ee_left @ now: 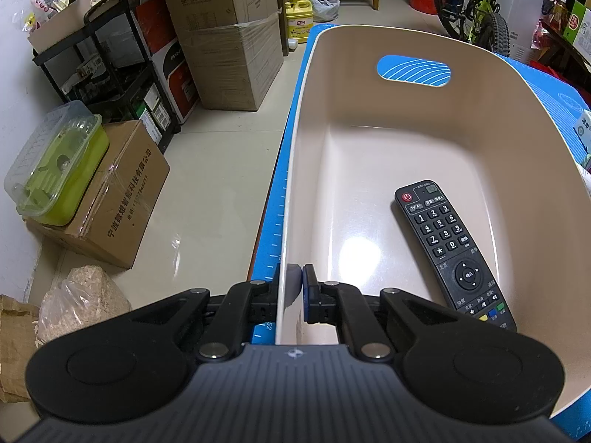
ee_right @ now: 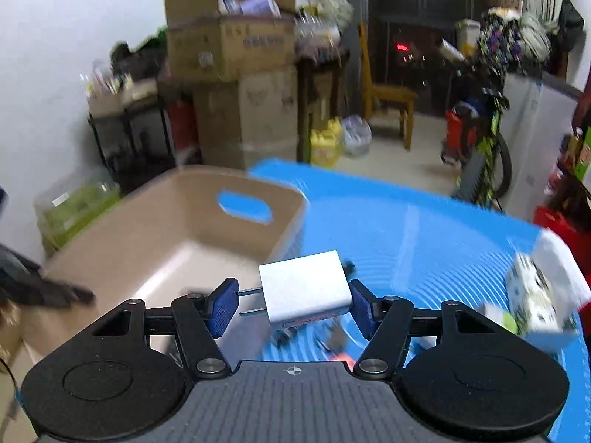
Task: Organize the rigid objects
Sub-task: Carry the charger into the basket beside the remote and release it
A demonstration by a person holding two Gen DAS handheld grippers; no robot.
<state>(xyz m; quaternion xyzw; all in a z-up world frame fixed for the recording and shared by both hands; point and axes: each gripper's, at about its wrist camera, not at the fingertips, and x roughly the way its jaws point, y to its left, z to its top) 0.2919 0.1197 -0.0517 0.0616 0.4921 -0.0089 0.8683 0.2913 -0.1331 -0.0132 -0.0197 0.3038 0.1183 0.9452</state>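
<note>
A beige plastic bin [ee_left: 369,170] stands on a blue mat [ee_left: 275,221]. A black remote control [ee_left: 452,254] lies on the bin's floor at the right. My left gripper [ee_left: 293,288] is shut on the bin's left wall near its front corner. In the right wrist view, my right gripper [ee_right: 295,302] is shut on a white plug-in charger [ee_right: 304,286], its two prongs pointing left, held above the mat just right of the bin [ee_right: 166,236]. This view is blurred by motion.
Small cartons [ee_right: 535,295] and dark small items [ee_right: 332,339] lie on the mat [ee_right: 424,229] to the right. Left of the table are cardboard boxes [ee_left: 110,199], a green lidded container [ee_left: 59,166], a black shelf [ee_left: 99,66] and a bag [ee_left: 81,302].
</note>
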